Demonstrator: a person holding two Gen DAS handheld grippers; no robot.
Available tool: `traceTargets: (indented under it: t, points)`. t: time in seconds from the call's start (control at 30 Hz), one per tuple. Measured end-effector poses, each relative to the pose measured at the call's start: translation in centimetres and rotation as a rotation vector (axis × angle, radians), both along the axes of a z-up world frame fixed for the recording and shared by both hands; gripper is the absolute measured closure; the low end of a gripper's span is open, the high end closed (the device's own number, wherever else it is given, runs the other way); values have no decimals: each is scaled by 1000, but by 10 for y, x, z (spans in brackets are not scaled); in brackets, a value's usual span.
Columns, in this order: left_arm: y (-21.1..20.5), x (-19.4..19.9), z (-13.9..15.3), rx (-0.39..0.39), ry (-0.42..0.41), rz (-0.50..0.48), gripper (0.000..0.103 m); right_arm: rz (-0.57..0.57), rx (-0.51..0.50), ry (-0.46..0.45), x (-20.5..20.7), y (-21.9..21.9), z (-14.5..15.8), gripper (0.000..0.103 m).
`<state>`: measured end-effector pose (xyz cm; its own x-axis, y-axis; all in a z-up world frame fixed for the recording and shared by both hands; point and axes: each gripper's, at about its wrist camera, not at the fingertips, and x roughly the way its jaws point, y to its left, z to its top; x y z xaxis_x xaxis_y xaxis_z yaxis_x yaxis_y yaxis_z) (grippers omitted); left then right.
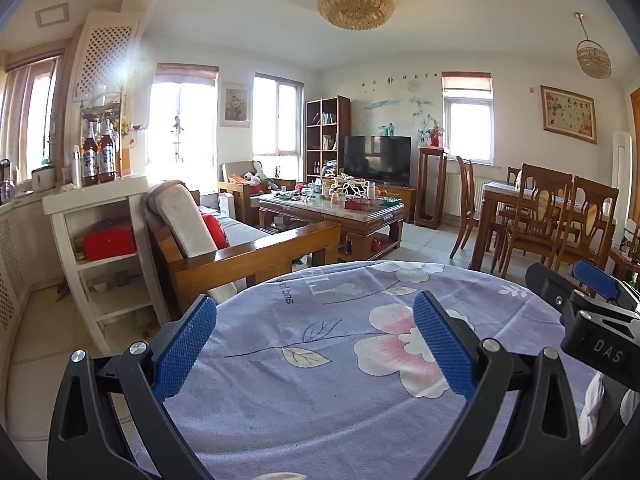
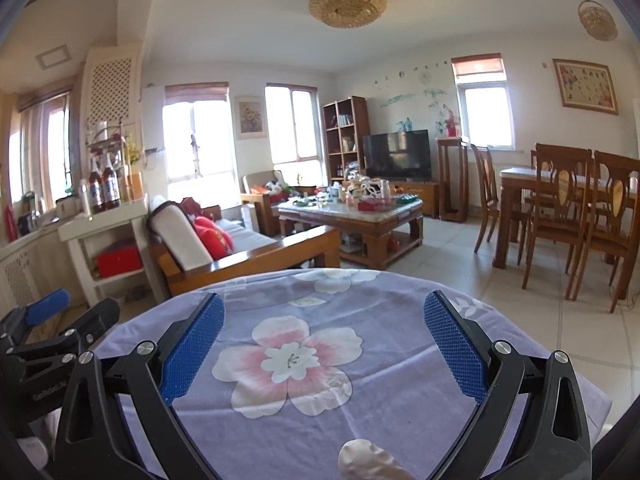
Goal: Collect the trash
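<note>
- Left gripper (image 1: 316, 344) hangs over a purple flowered cloth (image 1: 320, 400) covering a round table, blue pads spread wide with nothing between them.
- Right gripper (image 2: 324, 348) is the same deal: jaws spread wide, empty, sitting above the big pink flower printed on the cloth (image 2: 360, 420).
- The two grippers are side by side; each one peeks into the edge of the other's view.
- Trash? Can't honestly pick any out on the cloth. There's a pale crumpled-looking patch (image 2: 368, 460) at the bottom edge of the right view, but it's cut off and I can't tell what it is.
- Past the table there's a wooden sofa (image 1: 256, 248) with a red cushion, and beyond that a coffee table (image 1: 340, 216) loaded with small clutter, too small to identify.
- Dining table (image 2: 520, 184) with wooden chairs sits off to the right, TV (image 1: 377, 158) against the far wall.
- White shelf (image 1: 100, 208) on the left with two bottles on top.
</note>
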<state>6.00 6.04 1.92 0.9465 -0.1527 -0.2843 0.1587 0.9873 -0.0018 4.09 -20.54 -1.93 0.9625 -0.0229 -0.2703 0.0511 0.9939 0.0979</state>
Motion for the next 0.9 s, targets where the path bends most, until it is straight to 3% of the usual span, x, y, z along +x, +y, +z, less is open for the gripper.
traceTargets:
  t: [0.9]
  points:
    - [1,-3,-2,6,13,2,5,-10,11,8,-1,-2,-3,5]
